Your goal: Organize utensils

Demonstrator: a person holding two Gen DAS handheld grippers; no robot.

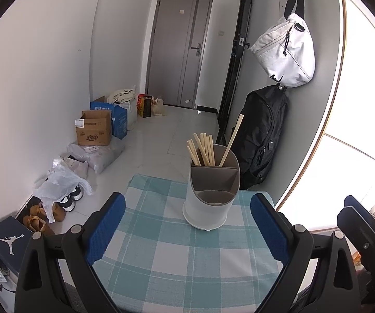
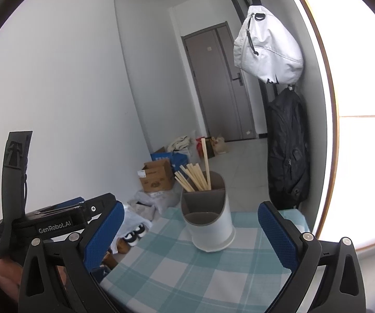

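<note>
Wooden chopsticks [image 1: 203, 150] are gathered upright in the holder [image 1: 208, 200]'s rear compartment on the checked worktop [image 1: 161, 255]; both grippers, left [image 1: 187, 232] and right [image 2: 191, 234], are held back, jaws spread, nothing gripped.

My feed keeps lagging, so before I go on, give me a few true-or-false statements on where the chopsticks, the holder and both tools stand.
1. The chopsticks stand in the holder's rear compartments. True.
2. The left tool grips a chopstick. False: it is open and holds nothing.
3. The holder lies tipped over. False: it stands upright on the checked tablecloth.
4. The right tool is open and holds nothing. True.
5. The holder's front compartment holds spoons. False: nothing shows in it.
</note>
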